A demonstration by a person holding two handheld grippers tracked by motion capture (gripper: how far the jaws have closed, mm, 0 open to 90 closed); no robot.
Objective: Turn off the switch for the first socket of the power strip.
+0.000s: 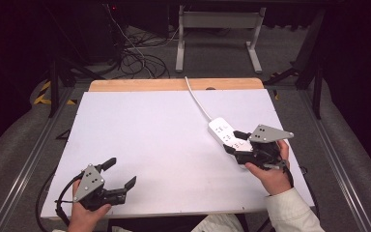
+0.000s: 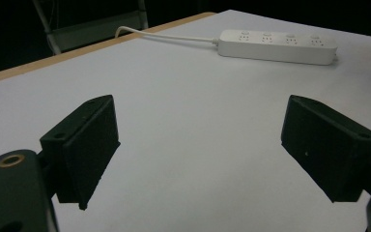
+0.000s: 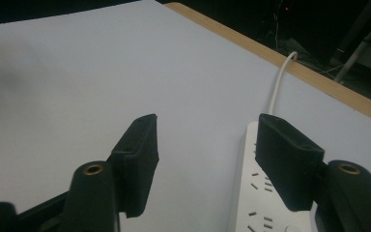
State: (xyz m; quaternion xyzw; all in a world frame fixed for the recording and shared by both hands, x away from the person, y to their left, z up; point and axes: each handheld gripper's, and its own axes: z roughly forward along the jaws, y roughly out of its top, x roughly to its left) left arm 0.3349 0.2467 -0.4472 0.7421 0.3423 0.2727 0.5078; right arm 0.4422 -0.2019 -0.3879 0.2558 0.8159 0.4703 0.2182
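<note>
Over at the near left corner of the white table (image 1: 164,140), the left gripper (image 1: 123,175) sits low in the person's left hand (image 1: 84,215), its two black jaws spread wide with nothing but bare tabletop between them; its own view looks across the table toward the power strip, which lies well away on the far side. A grey three-cornered plate rides on top of it and a dark cable loops off the table edge beside the wrist. The middle of the table is plain white, with a strip of bare wood showing along the far edge. Toward the right lies the white power strip (image 1: 224,133), angled on the tabletop, its white cord (image 1: 197,99) running from its far end up and over the wooden edge. The right gripper (image 1: 235,142) hangs right at the strip's near end, held in the person's right hand (image 1: 270,174) with a pale sleeve behind. Its jaws stand partly apart and grip nothing: in the right gripper view one jaw is over the strip's socket face, the other over bare table beside it.
</note>
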